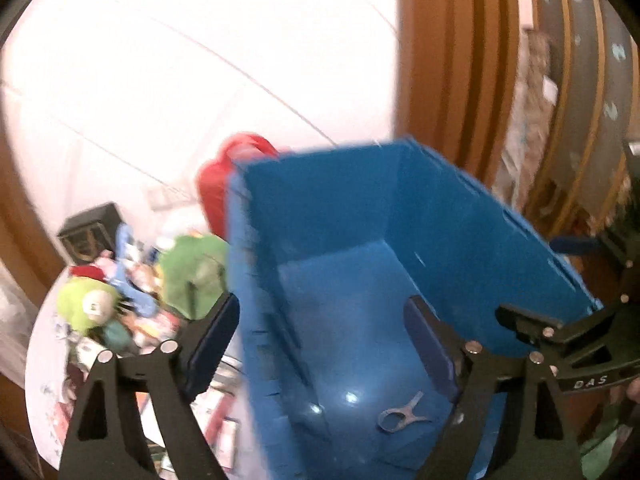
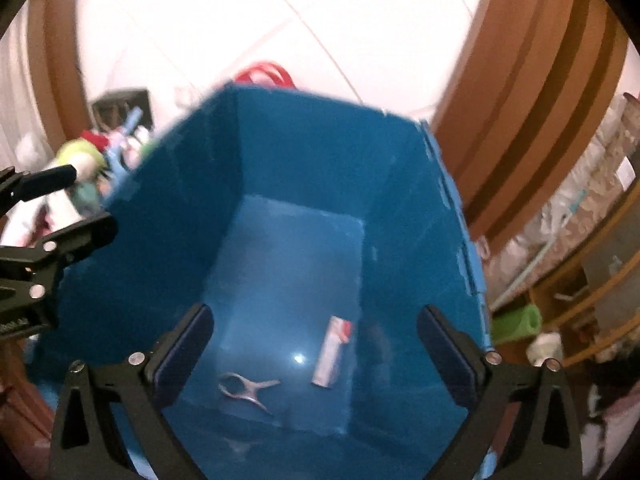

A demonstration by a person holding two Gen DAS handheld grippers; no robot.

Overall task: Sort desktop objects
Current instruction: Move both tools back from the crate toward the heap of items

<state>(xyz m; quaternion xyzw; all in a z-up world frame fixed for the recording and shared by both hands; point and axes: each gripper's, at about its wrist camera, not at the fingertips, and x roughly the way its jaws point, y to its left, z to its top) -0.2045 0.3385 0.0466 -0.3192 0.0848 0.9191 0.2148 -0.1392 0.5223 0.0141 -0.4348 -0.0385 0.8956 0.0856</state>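
Both sets of fingers spread wide, nothing held: left gripper (image 1: 322, 344), right gripper (image 2: 316, 344). Below the right fingers, blue bin (image 2: 304, 152) holds metal clip (image 2: 247, 391) and small tube (image 2: 333, 352). Cluttered surface (image 1: 44, 376) left of the left fingers; white tiled wall behind.

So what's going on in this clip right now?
A person holding a gripper in each hand is sorting clutter into a blue bin. Both the left gripper and right gripper hang open and empty above it. On the bin's floor lie a metal clip and a small white tube. A pile of toys waits beside the bin.
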